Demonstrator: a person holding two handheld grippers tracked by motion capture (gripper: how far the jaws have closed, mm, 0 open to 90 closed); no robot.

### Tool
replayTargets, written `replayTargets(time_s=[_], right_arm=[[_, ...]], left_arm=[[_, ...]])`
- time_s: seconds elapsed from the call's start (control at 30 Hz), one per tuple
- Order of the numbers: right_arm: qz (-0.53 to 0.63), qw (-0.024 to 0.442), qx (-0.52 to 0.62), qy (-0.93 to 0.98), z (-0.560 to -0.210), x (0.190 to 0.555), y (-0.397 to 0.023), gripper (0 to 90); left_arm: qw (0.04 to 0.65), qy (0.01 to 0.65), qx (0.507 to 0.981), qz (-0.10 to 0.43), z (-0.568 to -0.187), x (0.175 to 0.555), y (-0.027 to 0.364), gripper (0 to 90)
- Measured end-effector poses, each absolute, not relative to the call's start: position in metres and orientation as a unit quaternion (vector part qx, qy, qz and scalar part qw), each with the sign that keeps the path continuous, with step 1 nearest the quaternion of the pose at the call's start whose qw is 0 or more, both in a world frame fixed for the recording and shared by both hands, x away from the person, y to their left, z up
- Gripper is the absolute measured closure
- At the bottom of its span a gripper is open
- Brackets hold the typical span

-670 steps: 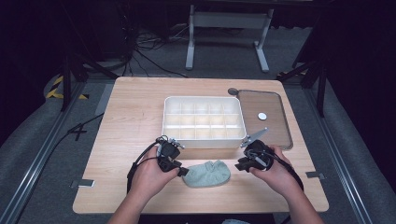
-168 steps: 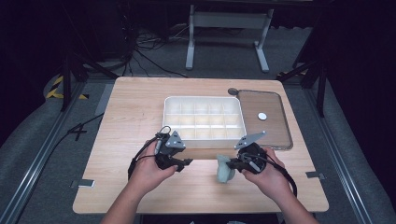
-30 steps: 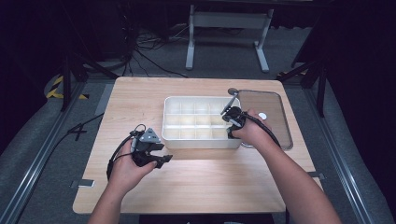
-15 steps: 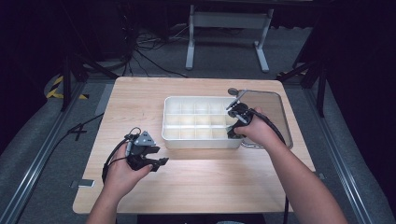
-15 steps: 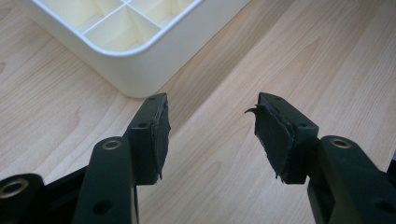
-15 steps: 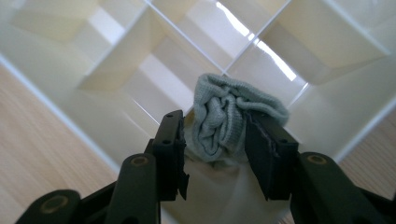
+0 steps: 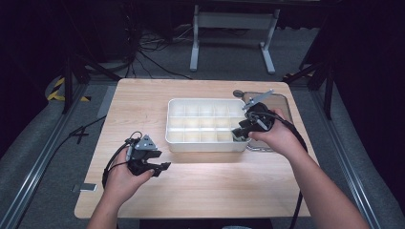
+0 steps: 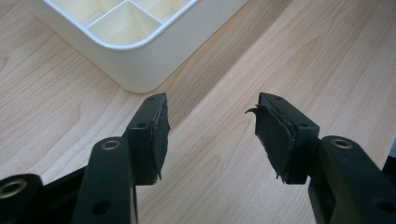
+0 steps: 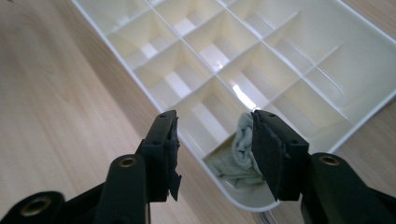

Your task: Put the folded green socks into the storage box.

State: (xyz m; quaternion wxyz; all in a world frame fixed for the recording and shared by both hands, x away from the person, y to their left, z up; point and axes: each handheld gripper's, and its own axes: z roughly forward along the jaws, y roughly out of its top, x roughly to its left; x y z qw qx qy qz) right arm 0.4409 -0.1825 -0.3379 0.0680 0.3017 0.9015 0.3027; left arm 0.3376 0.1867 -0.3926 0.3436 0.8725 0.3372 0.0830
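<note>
sock (image 9: 239, 154): pale, soft, light, bunched in tray (image 9: 140, 79) corner cell | grasp: pinch top fold | right gripper (image 9: 212, 154): jaws just opened, released, above it | left gripper (image 8: 210, 135): open, empty

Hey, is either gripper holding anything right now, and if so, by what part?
Nothing is held. The right gripper has just been opening above the sock in the tray's corner compartment; the left gripper is open over bare table.
</note>
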Motion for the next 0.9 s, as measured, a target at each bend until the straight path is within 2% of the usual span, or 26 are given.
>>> replayTargets(time_s=[0.43, 0.67, 0.9], right_arm=[[0.390, 0.063, 0.254, 0.883, -0.328, 0.391, -0.203, 47.7], [0.405, 0.053, 0.280, 0.869, -0.342, 0.365, -0.210, 44.4], [0.407, 0.035, 0.290, 0.866, -0.366, 0.358, -0.217, 42.1]], left_arm=[[0.344, 0.317, 0.881, 0.069, -0.383, 0.334, 0.182, 43.7], [0.319, 0.281, 0.904, 0.036, -0.388, 0.331, 0.175, 41.8], [0.321, 0.276, 0.906, 0.032, -0.385, 0.333, 0.175, 41.8]])
